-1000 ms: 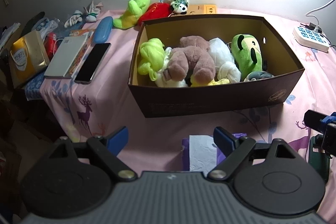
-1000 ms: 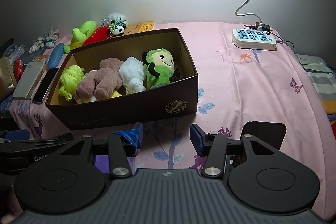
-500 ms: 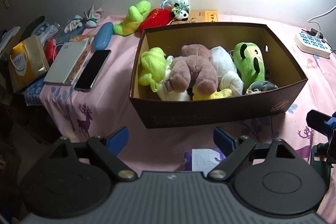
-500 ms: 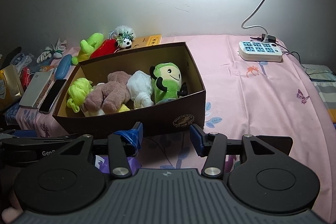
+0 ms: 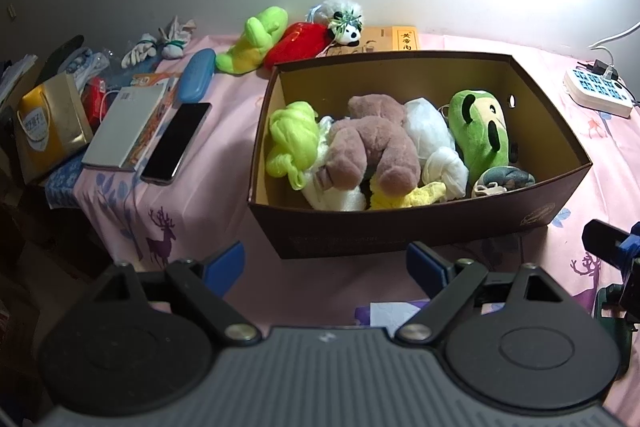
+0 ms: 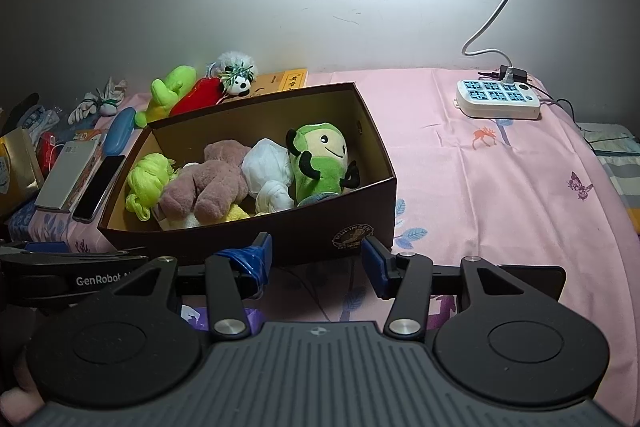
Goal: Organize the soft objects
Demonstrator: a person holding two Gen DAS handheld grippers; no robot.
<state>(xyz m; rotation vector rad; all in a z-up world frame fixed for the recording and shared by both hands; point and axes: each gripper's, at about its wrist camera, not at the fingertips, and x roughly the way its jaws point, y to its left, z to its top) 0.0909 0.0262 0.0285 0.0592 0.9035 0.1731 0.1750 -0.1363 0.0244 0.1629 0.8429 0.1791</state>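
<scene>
Cardboard box (image 5: 420,231) on the pink sheet (image 6: 500,187), holding a brown plush bear (image 5: 372,143), a green plush doll (image 5: 480,131) and white bundles. Left gripper (image 5: 326,261) gapes wide and empty; right gripper (image 6: 316,259) stands part open, empty. A lime plush (image 5: 256,43) and red plush (image 5: 304,41) lie behind the box: likely next, best reached over the rim, pinching mid-body.

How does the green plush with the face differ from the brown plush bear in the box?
The green plush stands upright at the right end of the box, its beige smiling face showing; the brown plush bear lies slumped mid-box, no face visible. The green plush is smooth with black patches; the bear is plain, fluffy and bulkier. Both are soft toys already inside the box.
</scene>
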